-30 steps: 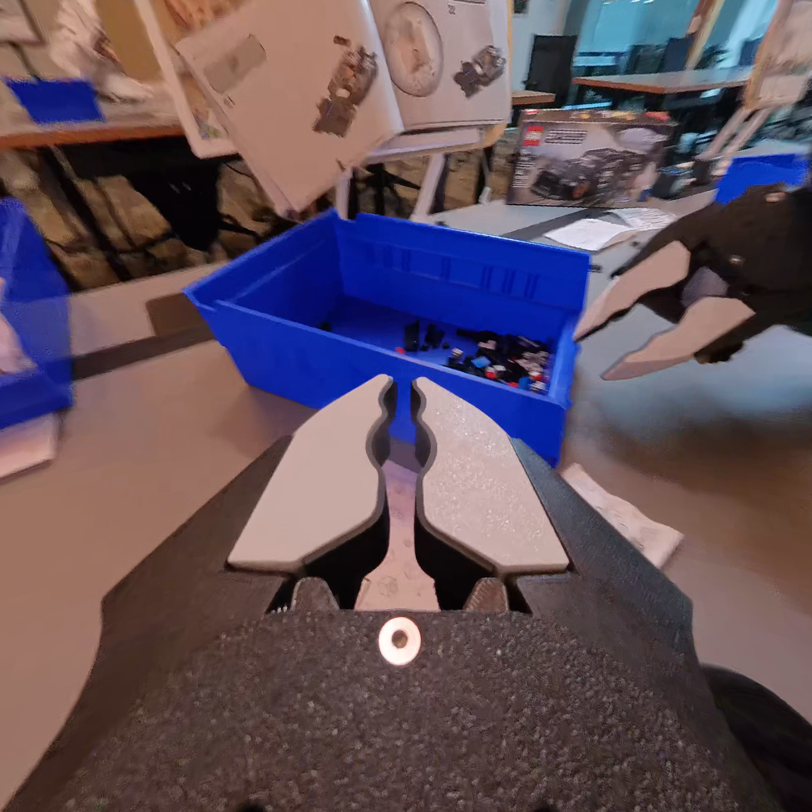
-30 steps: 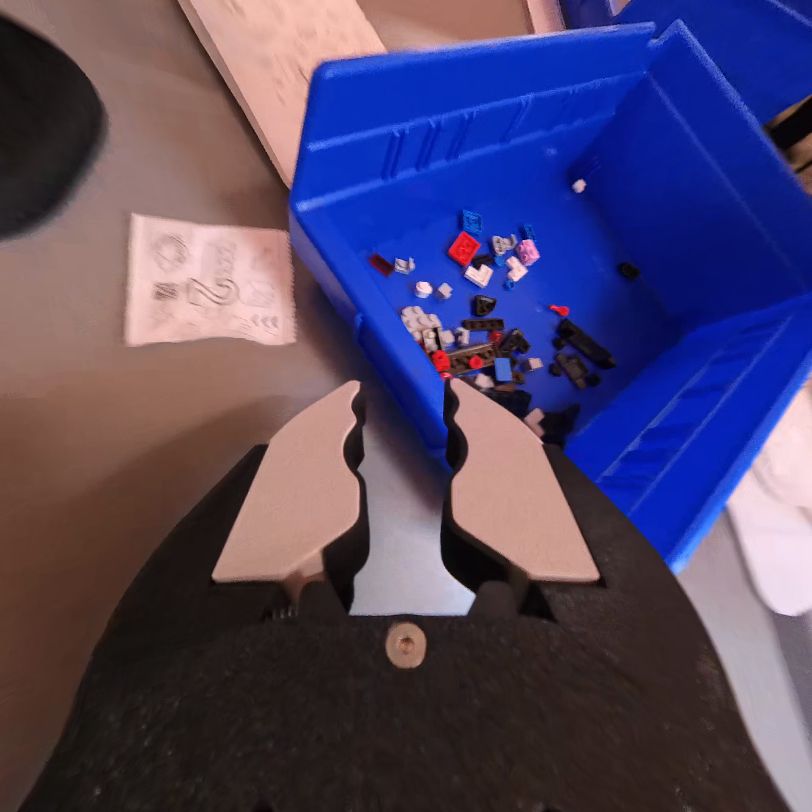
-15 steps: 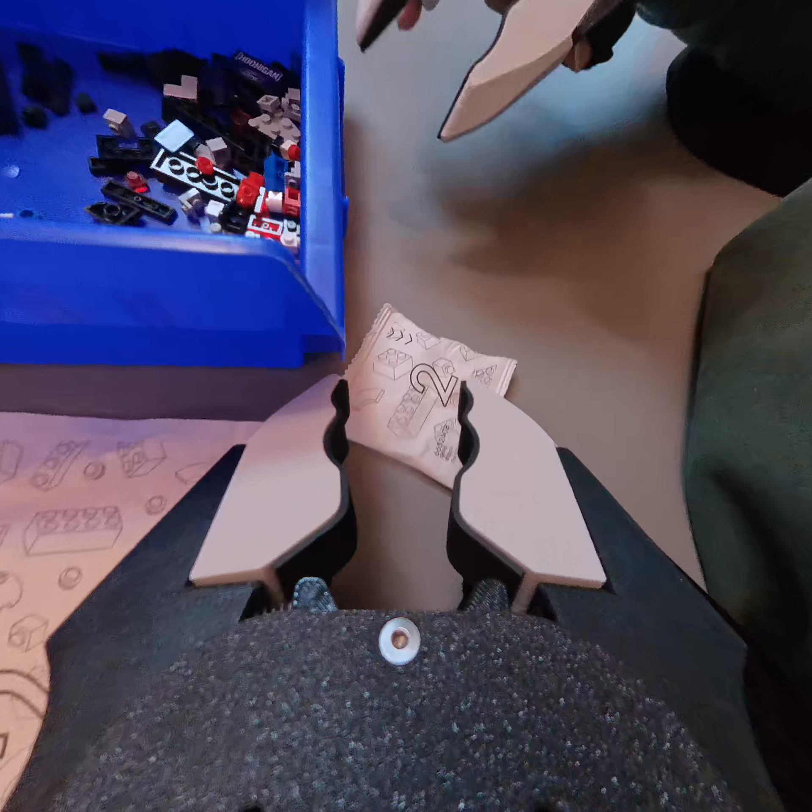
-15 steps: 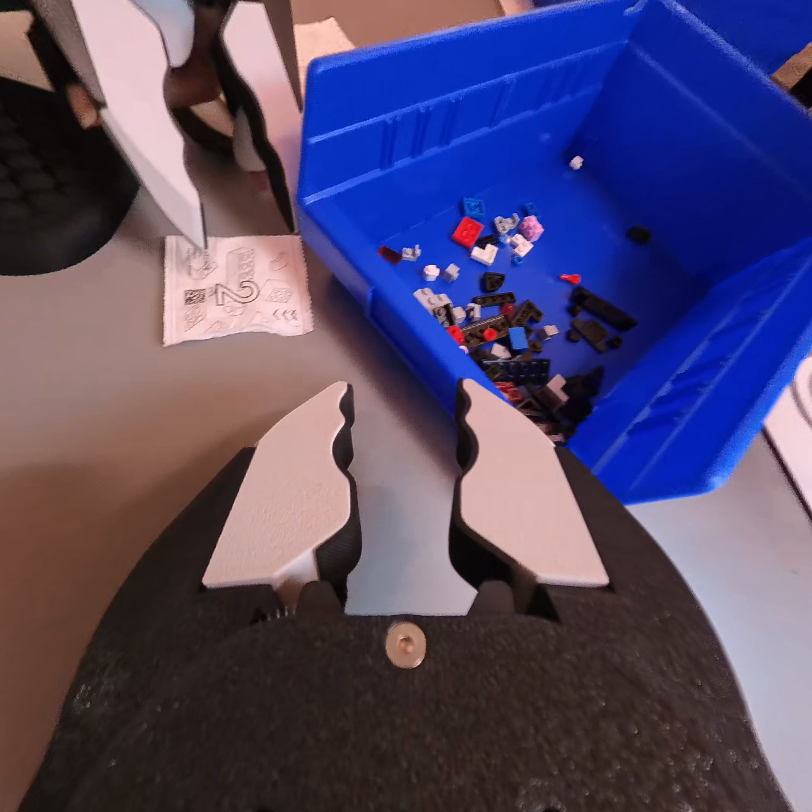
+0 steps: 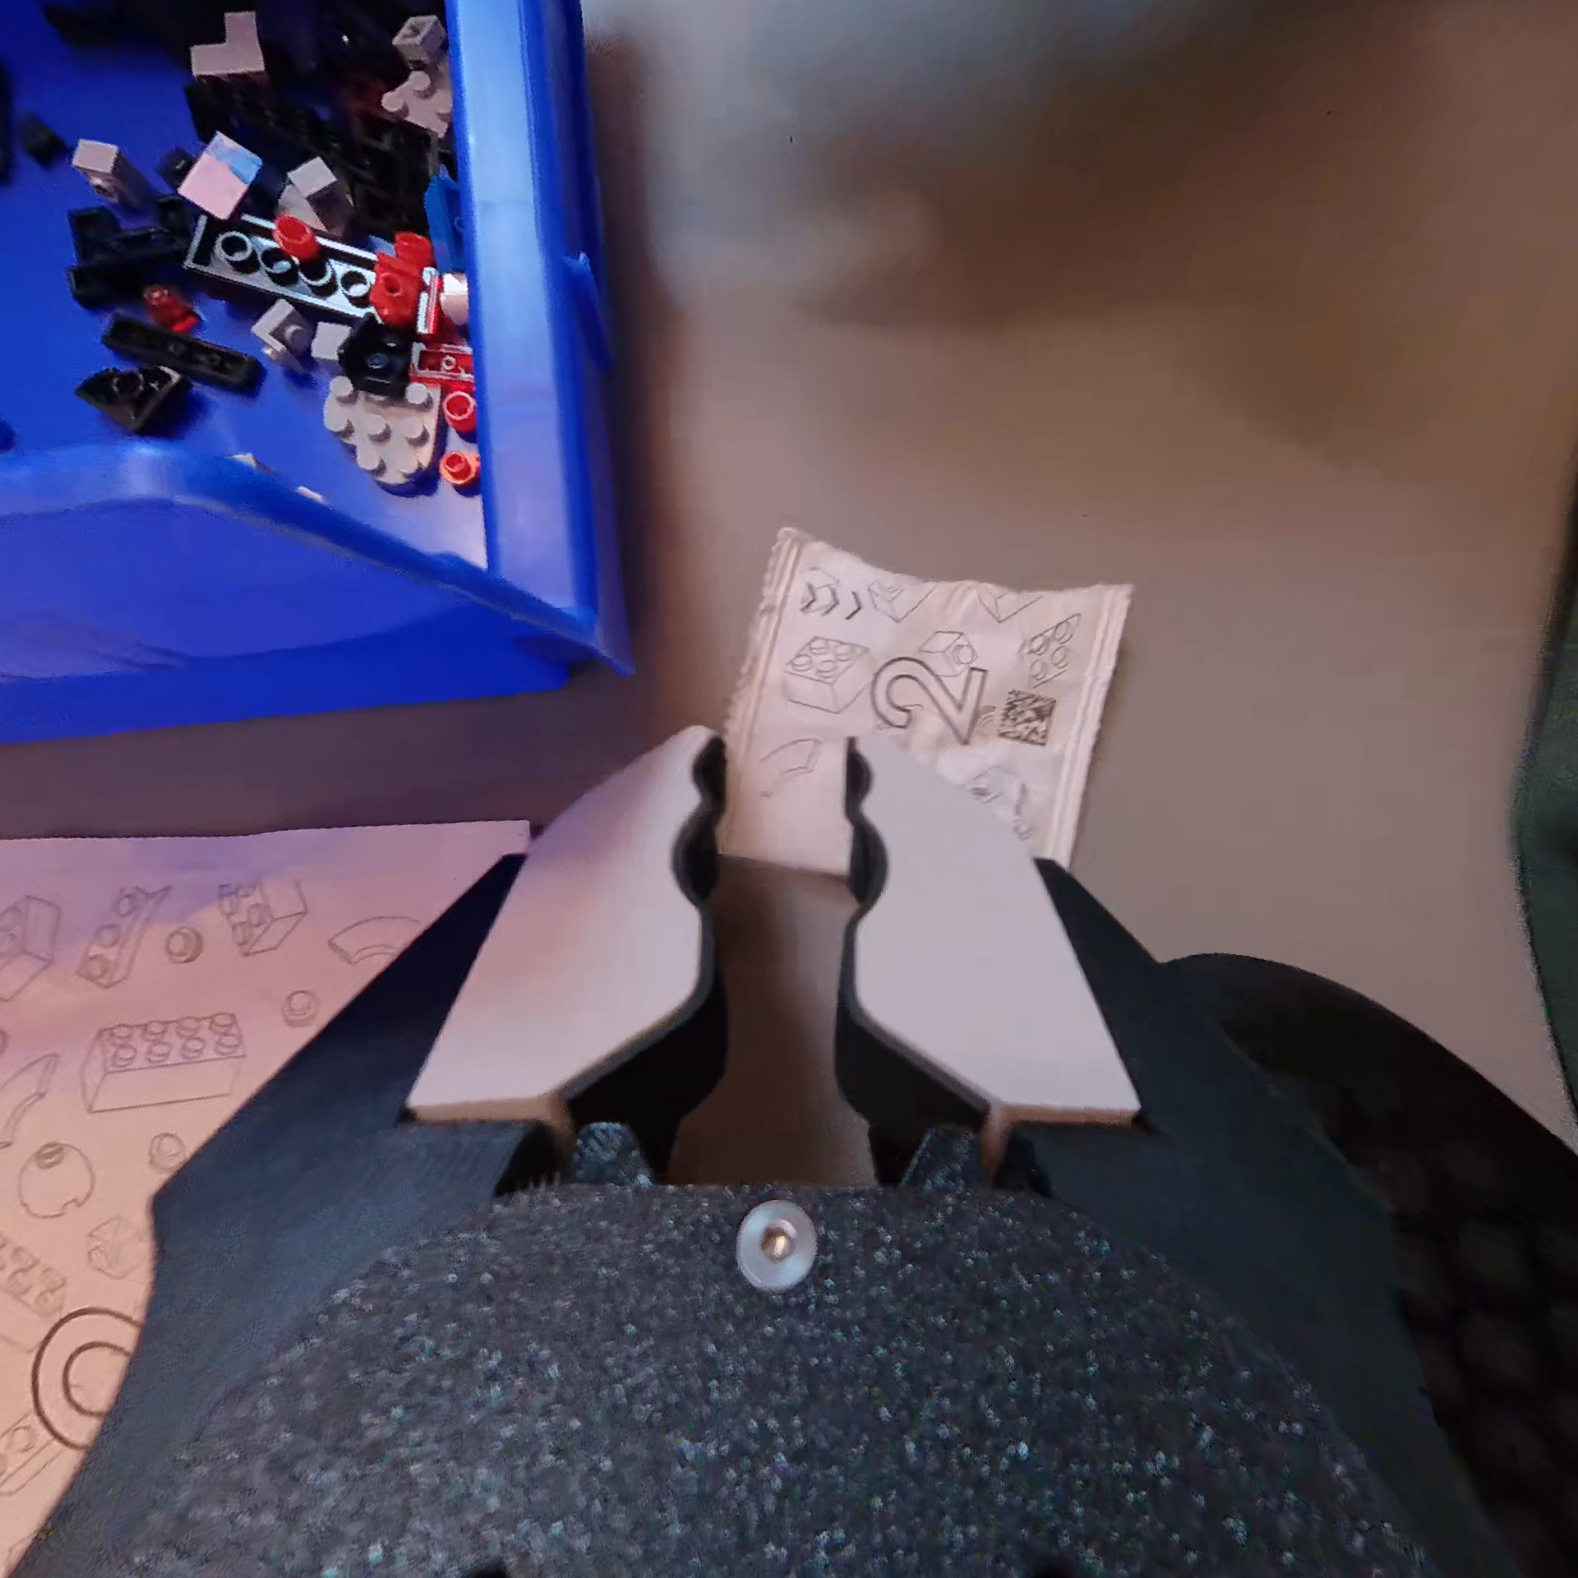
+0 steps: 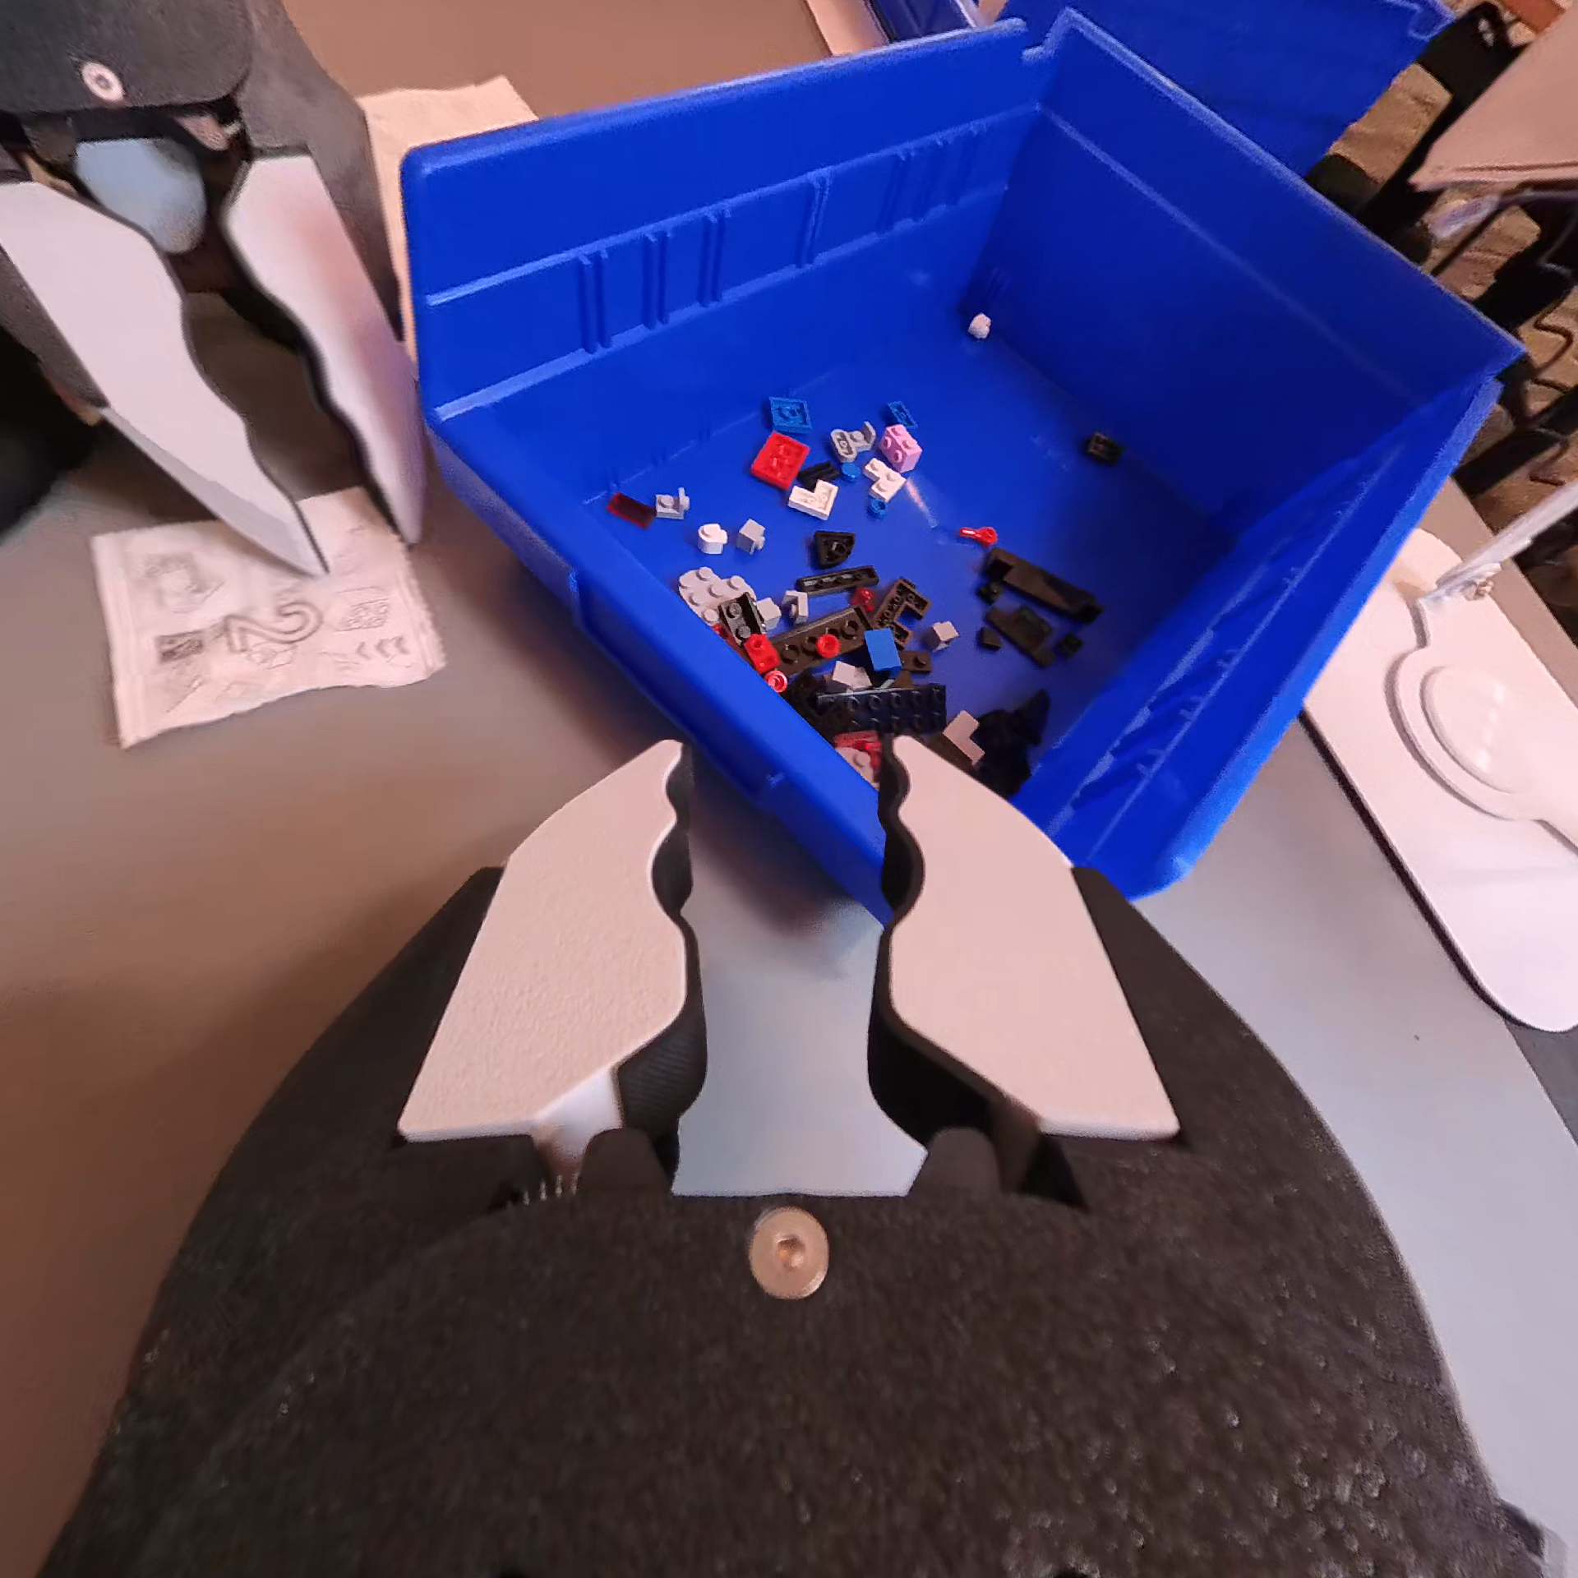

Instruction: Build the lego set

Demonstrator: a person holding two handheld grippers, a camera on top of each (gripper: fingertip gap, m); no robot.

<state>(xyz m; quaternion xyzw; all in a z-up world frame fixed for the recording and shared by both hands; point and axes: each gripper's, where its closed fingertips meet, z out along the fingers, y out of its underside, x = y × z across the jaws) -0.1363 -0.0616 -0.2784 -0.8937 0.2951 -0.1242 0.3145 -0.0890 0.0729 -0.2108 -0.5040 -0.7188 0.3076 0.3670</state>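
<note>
printed paper bag under left gripper, jaws apart, empty; right gripper same, by blue bin.

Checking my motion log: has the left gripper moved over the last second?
Yes. The left gripper has come down beside the blue bin, its open fingertips now at the small white paper bag.

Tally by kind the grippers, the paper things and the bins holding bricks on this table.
Grippers: 2, the left gripper and the right gripper
Blue bin holding loose bricks: 1
Small white paper bag: 1
Large printed sheet: 1
Total: 5
</note>
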